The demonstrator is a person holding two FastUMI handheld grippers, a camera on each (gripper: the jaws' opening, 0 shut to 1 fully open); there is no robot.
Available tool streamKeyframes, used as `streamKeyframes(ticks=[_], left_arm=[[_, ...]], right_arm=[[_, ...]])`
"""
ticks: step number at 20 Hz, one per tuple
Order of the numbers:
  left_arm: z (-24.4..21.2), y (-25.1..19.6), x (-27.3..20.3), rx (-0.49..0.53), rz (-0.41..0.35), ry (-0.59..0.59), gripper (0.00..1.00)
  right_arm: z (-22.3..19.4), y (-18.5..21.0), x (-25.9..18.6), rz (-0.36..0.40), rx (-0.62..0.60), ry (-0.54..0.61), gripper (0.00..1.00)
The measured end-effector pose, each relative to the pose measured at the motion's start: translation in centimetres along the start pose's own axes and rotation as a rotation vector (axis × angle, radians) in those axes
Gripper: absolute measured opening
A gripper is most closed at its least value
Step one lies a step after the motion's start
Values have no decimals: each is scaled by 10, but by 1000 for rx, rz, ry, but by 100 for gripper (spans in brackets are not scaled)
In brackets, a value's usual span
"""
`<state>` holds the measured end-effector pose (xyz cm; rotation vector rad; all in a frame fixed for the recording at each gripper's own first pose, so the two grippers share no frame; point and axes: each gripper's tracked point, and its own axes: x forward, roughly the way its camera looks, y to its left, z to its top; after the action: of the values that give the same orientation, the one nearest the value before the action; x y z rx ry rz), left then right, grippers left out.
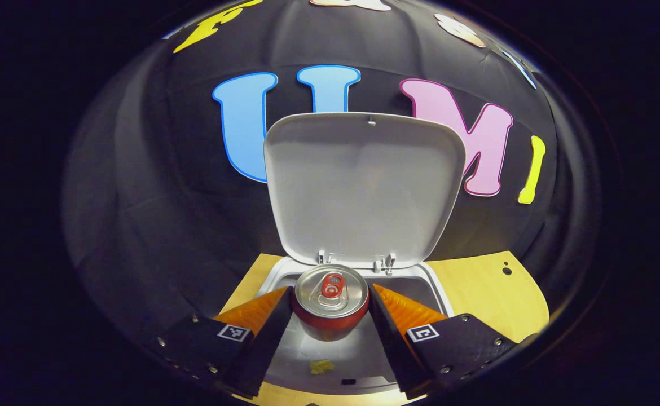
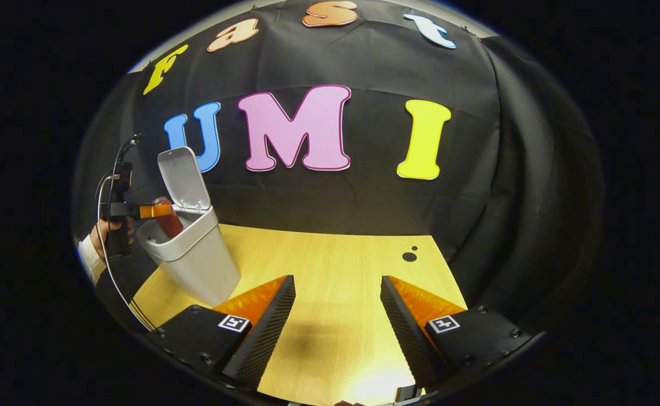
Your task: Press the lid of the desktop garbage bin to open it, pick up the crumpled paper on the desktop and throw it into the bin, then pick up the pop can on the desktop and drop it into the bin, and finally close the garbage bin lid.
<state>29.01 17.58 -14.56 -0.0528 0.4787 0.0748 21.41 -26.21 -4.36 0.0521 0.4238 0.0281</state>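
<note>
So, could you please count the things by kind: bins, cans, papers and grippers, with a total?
Garbage bin, lid open: 1
Pop can, held over the bin: 1
Crumpled paper, inside the bin: 1
Grippers: 2, left gripper and right gripper
Total: 5

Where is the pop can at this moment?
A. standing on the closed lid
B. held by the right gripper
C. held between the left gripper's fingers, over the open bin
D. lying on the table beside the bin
C: the left gripper has both fingers on the pop can, above the opening of the bin, whose lid stands raised.
</note>
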Motion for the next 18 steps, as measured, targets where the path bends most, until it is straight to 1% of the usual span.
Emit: streamKeyframes(ticks=[3,5,6,7,8,10,14,18], left_arm=[[0,3,-1,17,9,5,86],[6,-9,1,-12,-49,-31,86],[5,-10,3,-21,-43,-27,86],[-1,-2,5,-28,-11,-13,85],[-1,2,7,-39,-1,-16,86],[3,-1,5,-61,-25,-40,86],[4,1,5,-22,-6,-43,86],[12,-5,1,1,-18,-60,86]], right_arm=[[-2,-1,1,-6,10,2,98],[-3,-1,2,-5,15,5,98],[-4,0,2,-4,16,6,98],[-3,1,3,-3,16,7,98],[-4,1,2,-3,14,6,98],[-3,-1,1,-6,9,6,98],[-6,-1,4,-6,20,17,98],[-5,0,4,-2,12,14,99]])
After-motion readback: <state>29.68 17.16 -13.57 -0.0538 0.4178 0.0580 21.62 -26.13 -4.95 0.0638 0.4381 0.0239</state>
